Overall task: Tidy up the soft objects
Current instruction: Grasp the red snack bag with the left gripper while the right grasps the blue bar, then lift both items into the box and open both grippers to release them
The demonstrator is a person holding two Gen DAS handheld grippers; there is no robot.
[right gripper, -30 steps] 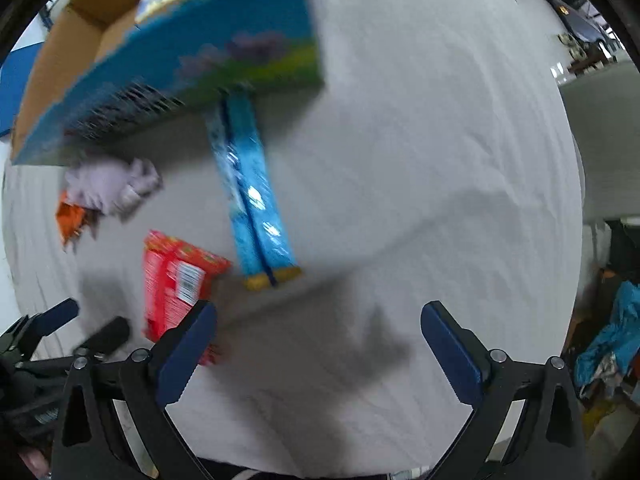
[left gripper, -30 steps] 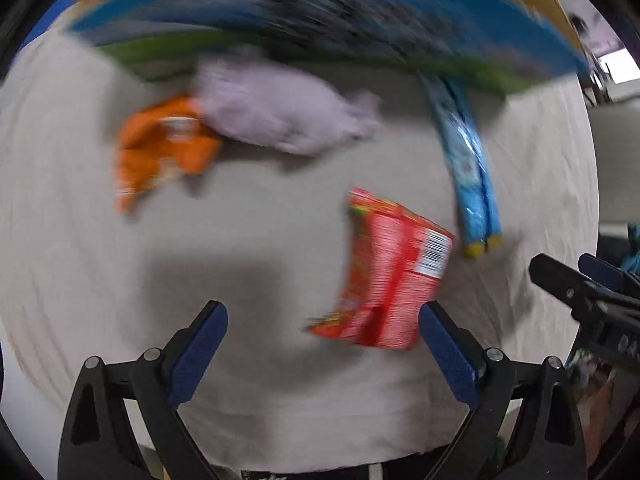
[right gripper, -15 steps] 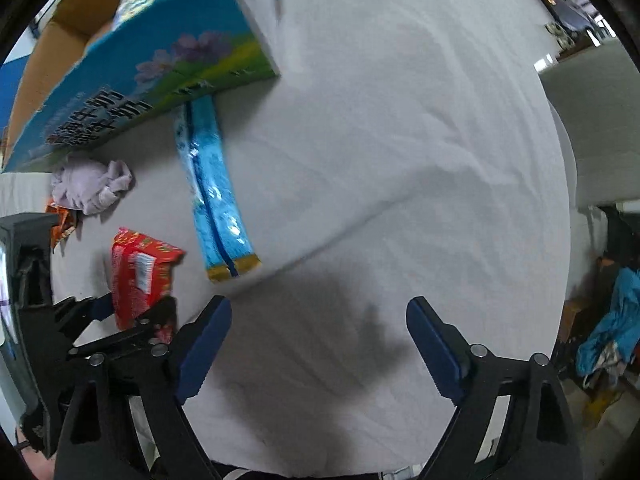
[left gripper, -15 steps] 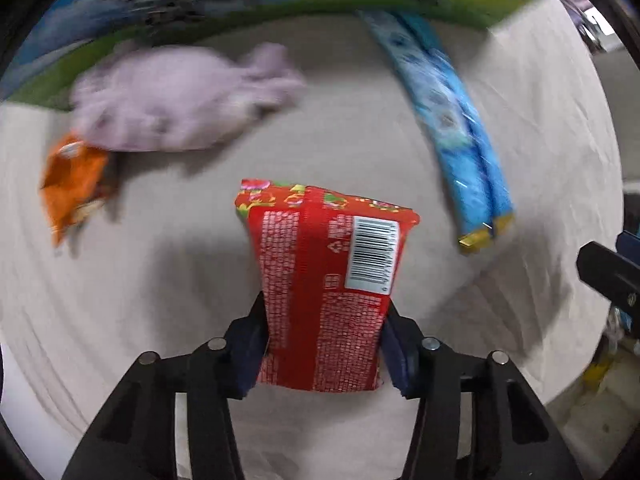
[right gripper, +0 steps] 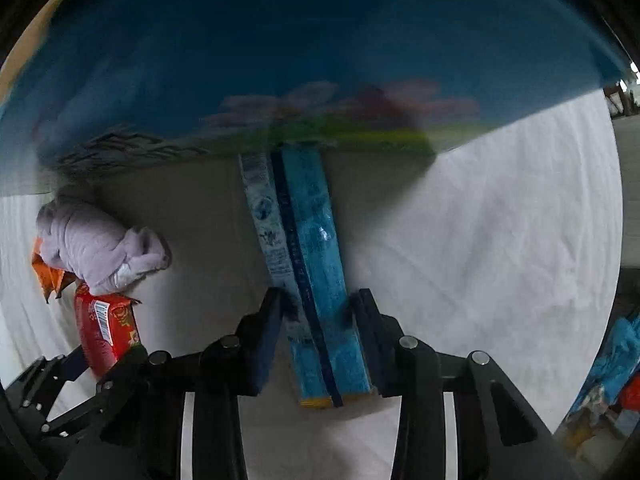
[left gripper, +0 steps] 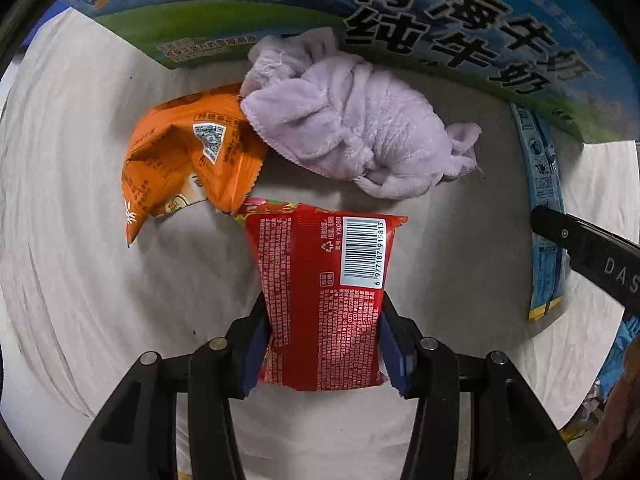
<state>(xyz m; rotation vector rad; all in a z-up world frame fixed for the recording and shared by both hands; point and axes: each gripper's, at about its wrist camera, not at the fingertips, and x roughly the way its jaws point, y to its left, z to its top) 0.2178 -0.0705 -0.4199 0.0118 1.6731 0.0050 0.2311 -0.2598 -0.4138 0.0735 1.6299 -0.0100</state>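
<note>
Left wrist view shows the printed milk carton box filling the top of the frame, its inside hidden, so what it holds cannot be told. Against its base lies a crumpled lilac cloth, touching an orange snack bag on the white tablecloth. The left gripper has its blue pads pressed on both sides of the red snack packet, barcode side up; half a second ago the packet was already held, but it now sits nearer the orange bag, its far corner just reaching it. A second ago that gripper was wide and empty. The right gripper, spread wide half a second ago, is now closed narrow around the long blue wrapper pack, which runs from the box's foot down between the fingers. The red packet is glossy and creased.
</note>
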